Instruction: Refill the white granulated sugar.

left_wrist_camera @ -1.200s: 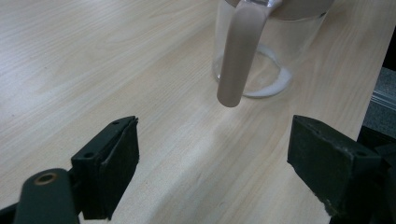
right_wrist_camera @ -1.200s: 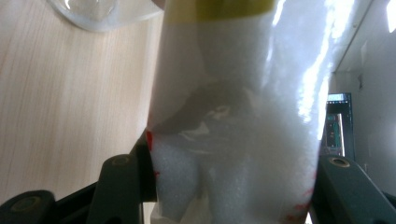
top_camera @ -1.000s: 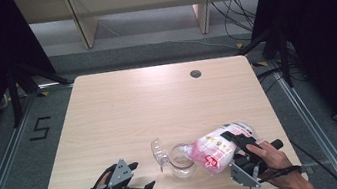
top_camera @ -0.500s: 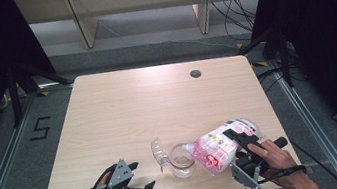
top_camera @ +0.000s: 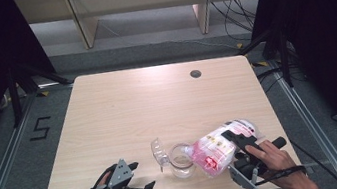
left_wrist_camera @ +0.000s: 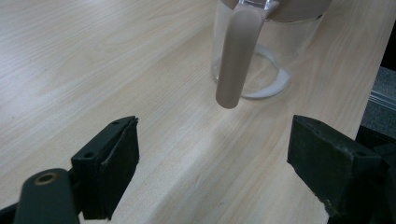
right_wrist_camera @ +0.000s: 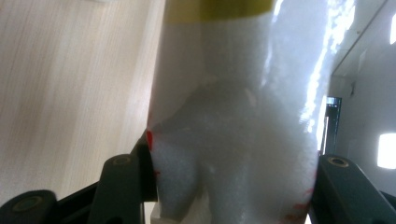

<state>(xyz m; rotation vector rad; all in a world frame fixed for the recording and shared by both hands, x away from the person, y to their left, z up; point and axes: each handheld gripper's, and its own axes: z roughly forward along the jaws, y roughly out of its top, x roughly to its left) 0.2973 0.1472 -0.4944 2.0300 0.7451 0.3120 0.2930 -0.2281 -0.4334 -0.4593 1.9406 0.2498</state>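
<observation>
Near the front edge of the desk [top_camera: 108,113], right of centre, your right gripper [top_camera: 238,152] pinches a white-and-pink bag [top_camera: 219,145] w/ red print, its jaws clamped on both sides of the pack. You've got the bag tipped over, lying almost level, its mouth end pointing left at the rim of a clear glass pitcher [top_camera: 181,161]. Bag mouth and pitcher rim look touching or just apart; can't tell which. In the right gripper view the bag [right_wrist_camera: 238,140] bulges between the two black jaws, white granular stuff showing thru the film, yellow band at top.

Pitcher stands upright on the desk, btwn your two hands, w/ its clear lid [top_camera: 158,151] hanging open on the left side. Left gripper view shows its handle [left_wrist_camera: 238,51] facing you & a thin white layer on the bottom.

Your left gripper [top_camera: 141,177] rests low at the front-left, near the pitcher but apart from it, jaws spread wide, nothing btwn them.
</observation>
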